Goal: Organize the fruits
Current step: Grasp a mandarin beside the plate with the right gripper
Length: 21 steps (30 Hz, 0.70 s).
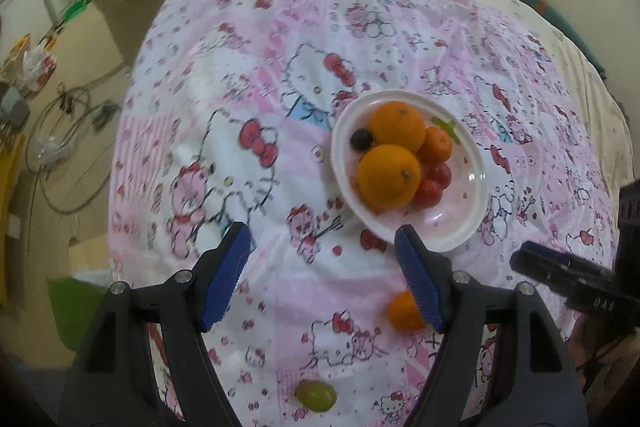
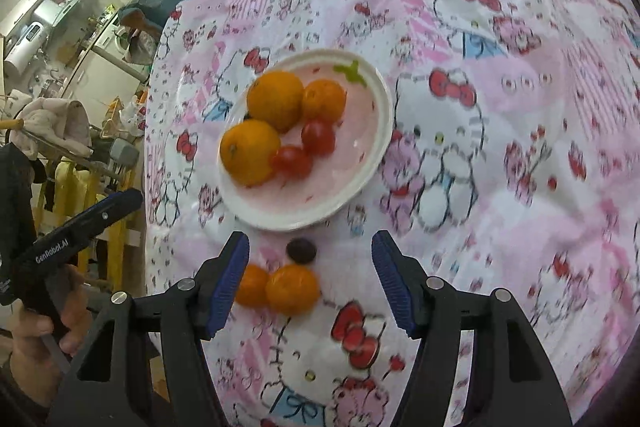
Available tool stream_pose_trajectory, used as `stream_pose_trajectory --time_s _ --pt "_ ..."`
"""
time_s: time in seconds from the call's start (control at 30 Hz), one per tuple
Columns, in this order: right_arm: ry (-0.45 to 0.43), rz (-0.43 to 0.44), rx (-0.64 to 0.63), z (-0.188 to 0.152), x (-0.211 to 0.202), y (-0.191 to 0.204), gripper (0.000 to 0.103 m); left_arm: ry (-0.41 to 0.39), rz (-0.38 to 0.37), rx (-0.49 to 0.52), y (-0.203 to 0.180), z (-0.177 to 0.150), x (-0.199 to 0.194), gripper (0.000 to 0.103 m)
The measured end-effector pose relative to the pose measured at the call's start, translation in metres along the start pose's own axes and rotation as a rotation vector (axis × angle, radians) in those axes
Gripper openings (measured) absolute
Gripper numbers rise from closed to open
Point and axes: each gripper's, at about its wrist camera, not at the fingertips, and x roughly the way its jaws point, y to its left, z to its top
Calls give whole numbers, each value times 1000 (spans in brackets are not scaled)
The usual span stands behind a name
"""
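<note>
Pink cartoon-cat tablecloth [image 1: 248, 75] covers the whole table under us. On it, ahead of both grippers, we see a white plate [image 2: 372, 163] holding two oranges [image 2: 275, 100], one behind the other, a smaller mandarin [image 2: 324, 99] touching the rear orange, and two cherry tomatoes [image 2: 318, 137] pressed against each other beside the front orange. From the left wrist view a dark grape [image 1: 361, 139] sits in the plate at the far side of the oranges.

Our left gripper [image 1: 324, 251] hangs above the cloth with its blue pads wide apart, holding nothing. Our right gripper [image 2: 310, 261] is likewise spread and empty.

Off the plate, two loose mandarins [image 2: 293, 289] lie touching each other on the cloth near the right gripper's left pad, with another dark grape [image 2: 301, 250] just beyond them, short of the plate rim. A green grape [image 1: 316, 395] lies alone on the cloth, low in the left wrist view.
</note>
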Motion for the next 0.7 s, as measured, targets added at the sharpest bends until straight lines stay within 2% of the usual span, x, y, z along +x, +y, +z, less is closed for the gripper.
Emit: stream_pose_trajectory --time_s 0.23,0.33,0.53,0.7 --pt "34 16 53 -15 11 -4 67 0 -4 -120 16 -5 1 72" --pt "60 46 89 -15 21 -8 67 -8 12 -125 17 -3 3 72" --pt "149 102 133 -19 49 -5 67 10 -9 -138 16 -2 8 72" --pt "204 87 171 -28 68 -8 57 20 -12 -119 10 -3 10 72"
